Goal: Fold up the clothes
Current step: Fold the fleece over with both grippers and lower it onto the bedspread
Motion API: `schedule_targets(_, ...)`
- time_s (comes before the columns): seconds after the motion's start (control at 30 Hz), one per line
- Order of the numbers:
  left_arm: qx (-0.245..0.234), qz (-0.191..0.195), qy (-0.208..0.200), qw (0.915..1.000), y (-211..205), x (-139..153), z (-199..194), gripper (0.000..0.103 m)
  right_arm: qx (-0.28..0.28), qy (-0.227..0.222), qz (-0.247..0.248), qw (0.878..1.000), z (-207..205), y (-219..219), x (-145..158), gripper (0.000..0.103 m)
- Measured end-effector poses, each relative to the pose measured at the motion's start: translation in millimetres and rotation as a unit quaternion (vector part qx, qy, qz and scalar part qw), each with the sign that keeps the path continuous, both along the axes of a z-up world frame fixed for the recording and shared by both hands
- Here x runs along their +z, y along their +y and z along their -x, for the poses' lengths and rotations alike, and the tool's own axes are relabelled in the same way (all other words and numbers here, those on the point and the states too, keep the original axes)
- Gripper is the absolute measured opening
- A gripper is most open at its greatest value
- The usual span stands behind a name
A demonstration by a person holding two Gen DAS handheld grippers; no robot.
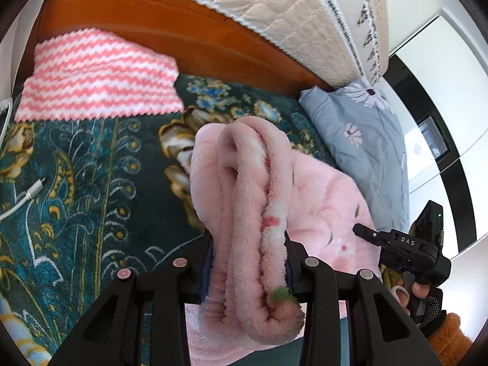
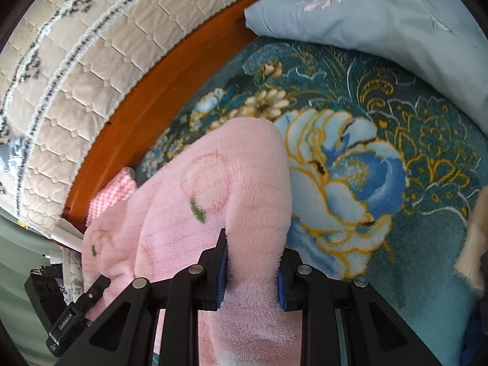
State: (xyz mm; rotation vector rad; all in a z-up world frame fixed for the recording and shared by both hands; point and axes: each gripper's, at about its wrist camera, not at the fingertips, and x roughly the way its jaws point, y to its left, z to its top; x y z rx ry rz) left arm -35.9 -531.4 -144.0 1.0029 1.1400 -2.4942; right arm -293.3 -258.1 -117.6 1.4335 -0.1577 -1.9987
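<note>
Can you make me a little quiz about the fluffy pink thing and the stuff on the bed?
1. True or false: both hand-held grippers grip the pink fleece garment.
2. What lies by the wooden headboard: A) striped pink-white knit B) a book C) shoes?
3. What colour is the flowered pillow?

Key: 1 true: the left hand-held gripper and right hand-held gripper each clamp it. 2 A. 3 grey-blue.

A fluffy pale-pink fleece garment [image 1: 244,213] with faint printed flowers and small green marks is bunched into thick rolled folds between the left jaws, its doubled edge spilling below them. Another fold of the same fleece [image 2: 231,201] is pinched between the right jaws, rising ahead of them as a rounded hump.
</note>
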Motion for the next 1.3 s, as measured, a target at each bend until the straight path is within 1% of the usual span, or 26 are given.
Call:
schedule_targets(0.07, 0.006, -0.005, 0.009, 0.9999, -1.1, -0.7, -2.2, 0.038, -0.001, 0.006, -0.001, 1.0, 0.2, -1.5, -1.4, 0.027)
schedule_targets(0.13, 0.006, -0.001, 0.014, 0.9999, 1.1, -0.6, -2.5, 0.038, -0.003, 0.009, 0.003, 1.0, 2.2, -1.9, -1.4, 0.027)
schedule_targets(0.2, 0.0, 0.004, 0.003, 1.0, 4.5, -4.3, -0.2, 0.038, -0.005, 0.005, 0.0, 1.0, 4.5, -1.7, -4.6, 0.027)
schedule_targets(0.27, 0.0, 0.002, -0.017, 0.9998, 6.3, -15.0, 0.6, 0.038, -0.005, -0.003, -0.01, 1.0, 5.3, -1.0, -10.6, 0.027)
schedule_targets(0.33, -0.002, -0.012, -0.022, 0.9997, 5.6, -21.2, -0.9, 0.04, -0.003, -0.012, -0.017, 1.0, 5.0, 1.4, -16.2, 0.031)
schedule_targets(0.37, -0.005, -0.01, -0.028, 0.9996, 5.7, -19.4, -0.3, 0.041, -0.003, -0.015, -0.016, 1.0, 4.6, 3.1, -16.7, 0.034)
schedule_targets(0.4, -0.01, -0.004, -0.035, 0.9993, 6.4, -16.0, 1.2, 0.044, -0.002, -0.018, -0.014, 1.0, 4.6, 5.1, -16.2, 0.035)
schedule_targets(0.47, -0.02, 0.009, -0.051, 0.9985, 7.9, -9.4, 4.1, 0.046, -0.001, -0.02, -0.017, 1.0, 4.5, 8.6, -12.8, 0.037)
schedule_targets(0.53, -0.034, 0.042, -0.066, 0.9964, 12.8, 3.0, 7.2, 0.048, -0.003, -0.011, -0.028, 1.0, 3.4, 12.3, -5.6, 0.037)
schedule_targets(0.6, -0.04, 0.077, -0.077, 0.9933, 17.0, 17.7, 8.6, 0.048, -0.005, 0.012, -0.038, 0.999, -0.6, 15.2, 5.4, 0.037)
schedule_targets(0.67, -0.034, 0.1, -0.08, 0.9911, 18.2, 33.6, 7.5, 0.048, -0.013, 0.036, -0.048, 0.998, -7.3, 17.5, 14.9, 0.037)
schedule_targets(0.73, -0.028, 0.119, -0.067, 0.9902, 19.6, 51.7, 4.8, 0.048, -0.022, 0.06, -0.057, 0.996, -14.4, 19.6, 24.2, 0.037)
schedule_targets(0.77, -0.032, 0.117, -0.053, 0.9911, 20.6, 59.0, 4.3, 0.048, -0.02, 0.064, -0.056, 0.996, -19.6, 18.5, 25.7, 0.037)
schedule_targets(0.83, -0.064, 0.089, -0.015, 0.9939, 26.8, 69.0, 8.1, 0.048, -0.009, 0.067, -0.048, 0.997, -31.3, 14.6, 26.6, 0.037)
schedule_targets(0.9, -0.084, 0.077, 0.0, 0.9935, 36.1, 68.6, 12.2, 0.048, 0.005, 0.068, -0.038, 0.997, -44.5, 9.3, 25.8, 0.037)
schedule_targets(0.93, -0.09, 0.073, -0.007, 0.9933, 38.9, 62.0, 14.5, 0.048, 0.015, 0.065, -0.034, 0.997, -51.7, 6.4, 23.4, 0.037)
schedule_targets(1.0, -0.099, 0.065, -0.036, 0.9924, 42.4, 43.2, 19.8, 0.048, 0.037, 0.057, -0.025, 0.997, -65.6, 1.5, 18.2, 0.037)
schedule_targets(1.07, -0.107, 0.057, -0.06, 0.9909, 44.4, 25.2, 22.9, 0.048, 0.038, 0.054, -0.027, 0.997, -67.9, 2.4, 12.6, 0.037)
schedule_targets(1.17, -0.107, 0.044, -0.066, 0.9911, 40.3, 8.0, 18.0, 0.048, 0.036, 0.05, -0.032, 0.998, -68.8, 5.0, 4.2, 0.035)
schedule_targets(1.3, -0.11, 0.05, -0.061, 0.9907, 37.0, 2.1, 14.2, 0.047, 0.032, 0.045, -0.039, 0.998, -69.9, 8.5, -7.1, 0.034)
